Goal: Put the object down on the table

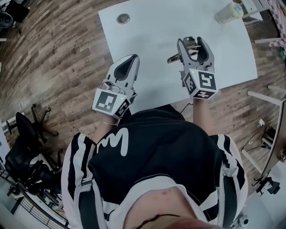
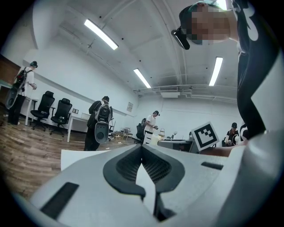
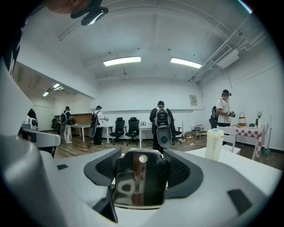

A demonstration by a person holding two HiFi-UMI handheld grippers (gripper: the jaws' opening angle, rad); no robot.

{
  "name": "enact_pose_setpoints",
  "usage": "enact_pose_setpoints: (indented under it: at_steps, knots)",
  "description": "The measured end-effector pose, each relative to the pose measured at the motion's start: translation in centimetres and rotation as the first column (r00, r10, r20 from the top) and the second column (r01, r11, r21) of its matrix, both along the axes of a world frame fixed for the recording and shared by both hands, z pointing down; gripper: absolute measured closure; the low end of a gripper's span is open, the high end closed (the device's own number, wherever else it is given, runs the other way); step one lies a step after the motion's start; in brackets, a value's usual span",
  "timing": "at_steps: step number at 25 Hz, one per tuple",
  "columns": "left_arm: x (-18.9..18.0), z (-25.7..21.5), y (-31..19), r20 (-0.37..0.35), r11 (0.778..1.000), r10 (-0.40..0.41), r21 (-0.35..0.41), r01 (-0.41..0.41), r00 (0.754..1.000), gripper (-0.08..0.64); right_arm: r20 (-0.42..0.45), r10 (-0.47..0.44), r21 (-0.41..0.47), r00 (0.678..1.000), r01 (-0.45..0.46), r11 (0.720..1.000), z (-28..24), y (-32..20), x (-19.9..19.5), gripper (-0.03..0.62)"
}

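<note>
My right gripper (image 1: 191, 41) hovers over the white table (image 1: 147, 49), shut on a shiny metal clip-like object (image 1: 184, 50) whose tail sticks out to the left. In the right gripper view that object (image 3: 141, 182) fills the gap between the dark jaw pads as a glossy black and chrome block with a small rivet. My left gripper (image 1: 132, 58) sits at the table's near left edge, jaws pressed together with nothing between them; in the left gripper view (image 2: 143, 156) the pads meet at the tips.
A pale lidded plastic cup (image 1: 229, 12) (image 3: 214, 144) stands at the table's far right. A round cable grommet (image 1: 123, 18) is near the far left corner. Office chairs (image 1: 27, 134) stand on the wood floor at left. Several people stand farther back in the room.
</note>
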State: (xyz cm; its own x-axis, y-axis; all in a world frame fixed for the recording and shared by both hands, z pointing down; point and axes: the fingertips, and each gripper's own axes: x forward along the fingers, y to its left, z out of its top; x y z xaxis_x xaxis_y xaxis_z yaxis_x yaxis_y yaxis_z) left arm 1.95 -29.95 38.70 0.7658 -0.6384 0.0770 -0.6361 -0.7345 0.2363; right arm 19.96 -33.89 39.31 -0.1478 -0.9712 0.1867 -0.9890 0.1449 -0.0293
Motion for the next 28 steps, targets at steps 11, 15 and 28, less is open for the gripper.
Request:
enact_pose_setpoints:
  at_steps: [11, 15, 28]
  knots:
    - [-1.8, 1.0, -0.4, 0.009, 0.999, -0.031, -0.026, 0.031, 0.999, 0.555, -0.060, -0.017, -0.101, 0.998, 0.011, 0.995, 5.2, -0.9, -1.1, 0.296]
    - [-2.2, 1.1, -0.5, 0.002, 0.999, -0.042, -0.034, 0.042, 0.999, 0.556, -0.074, -0.026, -0.139, 0.997, 0.016, 0.990, 6.9, -1.1, -1.2, 0.296]
    - [-3.7, 1.7, -0.2, 0.012, 0.997, -0.064, -0.047, 0.064, 0.998, 0.555, -0.088, -0.046, -0.214, 0.995, 0.026, 0.977, 10.8, -1.9, -2.6, 0.298]
